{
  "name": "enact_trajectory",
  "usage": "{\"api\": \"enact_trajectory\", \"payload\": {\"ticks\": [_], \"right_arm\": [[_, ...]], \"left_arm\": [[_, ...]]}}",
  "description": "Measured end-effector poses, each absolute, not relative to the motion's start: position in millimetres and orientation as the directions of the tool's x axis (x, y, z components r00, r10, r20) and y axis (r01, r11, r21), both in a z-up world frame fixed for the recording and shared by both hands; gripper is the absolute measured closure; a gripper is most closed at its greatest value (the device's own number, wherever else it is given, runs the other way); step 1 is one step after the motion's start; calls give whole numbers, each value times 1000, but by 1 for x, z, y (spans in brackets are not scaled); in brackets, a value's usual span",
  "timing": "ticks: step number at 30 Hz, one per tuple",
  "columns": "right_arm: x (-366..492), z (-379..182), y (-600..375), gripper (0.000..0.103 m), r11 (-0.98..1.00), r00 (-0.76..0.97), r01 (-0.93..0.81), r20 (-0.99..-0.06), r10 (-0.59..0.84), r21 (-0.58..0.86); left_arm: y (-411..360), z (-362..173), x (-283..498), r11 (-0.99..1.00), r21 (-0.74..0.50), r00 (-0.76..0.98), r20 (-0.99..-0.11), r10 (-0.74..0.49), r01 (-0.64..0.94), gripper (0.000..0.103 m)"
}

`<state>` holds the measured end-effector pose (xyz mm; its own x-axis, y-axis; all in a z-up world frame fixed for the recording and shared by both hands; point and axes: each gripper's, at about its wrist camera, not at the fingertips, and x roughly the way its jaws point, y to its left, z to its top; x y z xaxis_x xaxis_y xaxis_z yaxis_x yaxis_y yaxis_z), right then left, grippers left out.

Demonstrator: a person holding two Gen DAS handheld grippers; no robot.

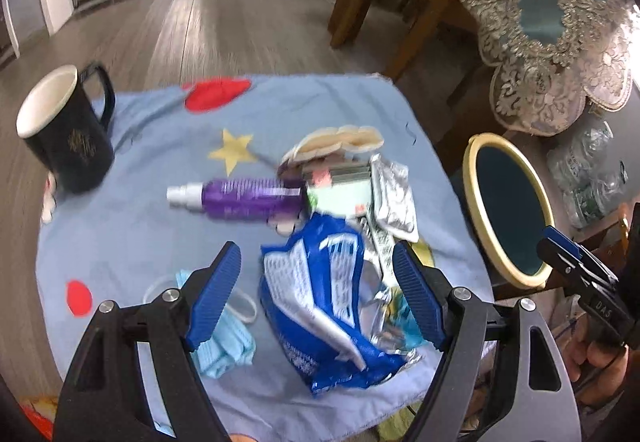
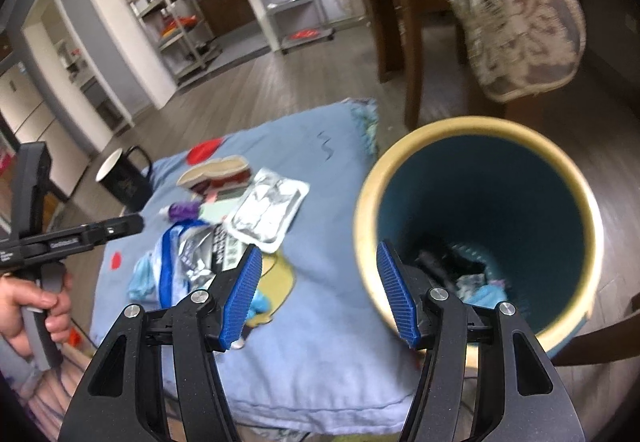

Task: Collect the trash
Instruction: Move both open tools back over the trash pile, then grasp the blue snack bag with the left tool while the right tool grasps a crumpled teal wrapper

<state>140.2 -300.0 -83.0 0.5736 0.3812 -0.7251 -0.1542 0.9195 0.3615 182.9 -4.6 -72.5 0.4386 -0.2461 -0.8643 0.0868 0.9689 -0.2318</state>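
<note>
Only right wrist view shows trash (image 2: 476, 282) inside bin (image 2: 480, 130) — black and pale scraps.

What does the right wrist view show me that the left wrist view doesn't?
Only the right wrist view looks down into the bin, showing trash already at its bottom, with the open right gripper empty.

Only the left wrist view shows the whole purple spray bottle and the open left gripper straddling the blue wrapper.

Both show the black mug, the silver foil packet, the light-blue mask and the blue cloth.

One mug (image 1: 66, 130), one purple bottle (image 1: 244, 198), one bin (image 2: 480, 226), one blue wrapper (image 1: 320, 306), one silver pouch (image 2: 266, 214).
</note>
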Motion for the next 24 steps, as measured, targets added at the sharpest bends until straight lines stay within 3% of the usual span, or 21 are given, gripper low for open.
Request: {"api": "enact_trajectory", "payload": {"ticks": [4, 12, 14, 16, 24], "right_arm": [[139, -86, -284, 42, 915, 547, -193, -735, 401, 355], [136, -101, -262, 42, 859, 450, -230, -733, 510, 456], [135, -105, -257, 42, 842, 422, -238, -729, 539, 485], [135, -108, -250, 42, 832, 401, -248, -729, 555, 497], [135, -119, -218, 42, 810, 336, -316, -741, 582, 494]], "left_arm": [[-6, -89, 178, 972, -222, 384, -893, -234, 78, 44], [-4, -112, 173, 958, -284, 309, -908, -283, 42, 51], [-4, -115, 172, 954, -297, 297, -909, -294, 35, 55], [-6, -119, 173, 958, -285, 281, -916, -285, 42, 67], [-8, -123, 173, 957, -285, 263, -921, -287, 44, 67]]}}
